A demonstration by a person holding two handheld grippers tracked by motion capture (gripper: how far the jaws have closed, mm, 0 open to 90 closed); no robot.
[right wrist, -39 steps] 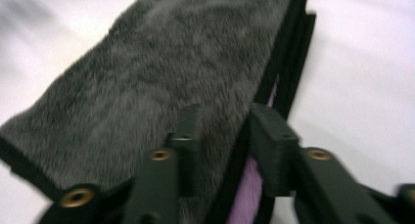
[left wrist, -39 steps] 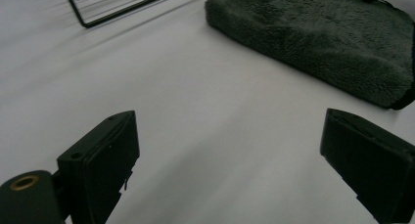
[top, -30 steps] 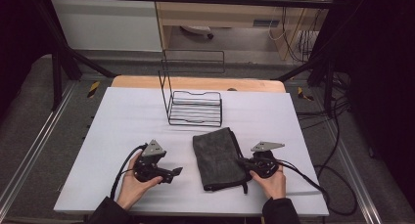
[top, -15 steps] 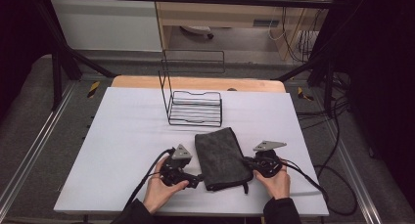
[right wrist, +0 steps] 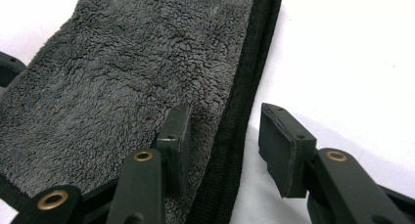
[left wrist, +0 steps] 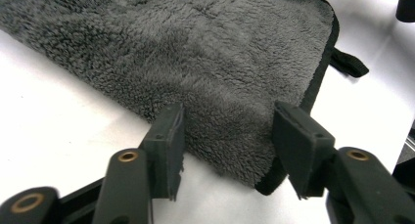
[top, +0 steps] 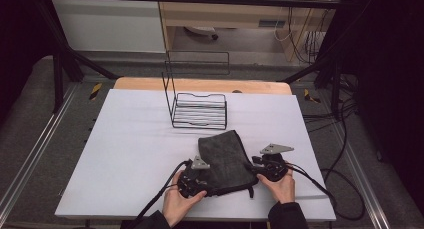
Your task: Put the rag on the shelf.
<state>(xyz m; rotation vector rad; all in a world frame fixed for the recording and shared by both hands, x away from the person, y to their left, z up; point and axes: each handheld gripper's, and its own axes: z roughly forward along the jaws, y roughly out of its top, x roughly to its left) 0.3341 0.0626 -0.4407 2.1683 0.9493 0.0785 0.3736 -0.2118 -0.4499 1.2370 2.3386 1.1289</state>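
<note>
Towel, grey fleece and folded, lying between left gripper, whose jaws have just been closing astride its near corner, and right gripper, just opening off its bound edge; lifting remains.

A folded dark grey fleecy towel lay between the left gripper and right gripper, whose fingertips met its near corners. A black wire rack stood well beyond them.
</note>
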